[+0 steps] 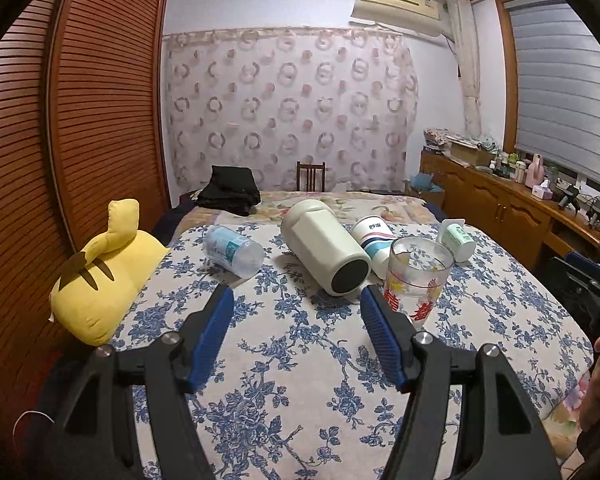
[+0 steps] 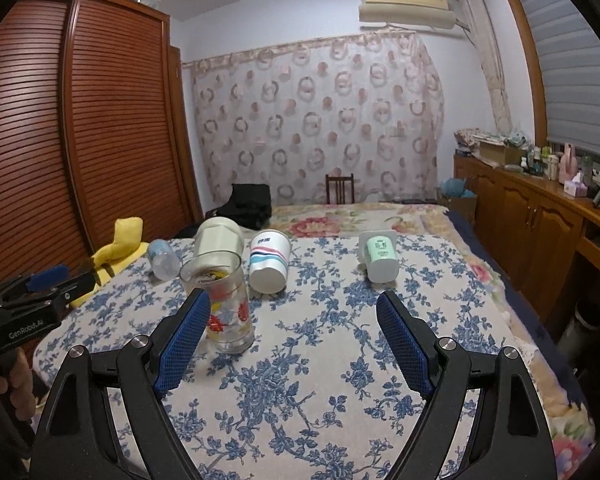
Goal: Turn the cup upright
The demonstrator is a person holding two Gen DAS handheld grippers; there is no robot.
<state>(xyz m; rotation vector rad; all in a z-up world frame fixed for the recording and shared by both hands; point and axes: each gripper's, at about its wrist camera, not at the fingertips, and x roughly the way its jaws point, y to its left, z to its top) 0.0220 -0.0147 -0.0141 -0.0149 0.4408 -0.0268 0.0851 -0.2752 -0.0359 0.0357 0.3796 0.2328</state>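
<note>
Two claws hover over a bed spread with a blue floral cloth, both with their blue-padded fingers spread wide and nothing between them. A clear glass cup printed with red and yellow figures stands upright on the cloth, mouth up; in the left wrist view it sits just behind the right-hand finger of the left claw, and in the right wrist view the same cup stands just behind the left-hand finger of the right claw, outside the gap in both cases. Whether either finger touches the glass cannot be told. Behind the cup lie four other vessels on their sides: a large cream insulated flask with its dark base toward the camera, a white paper cup with pink and teal stripes showing its bottom, a small mint-green cup well off to the right, and a clear plastic water bottle to the left. A yellow plush toy rests at the bed's left edge by the slatted wooden wardrobe. The left claw also shows at the left edge of the right wrist view, in the person's hand.
</note>
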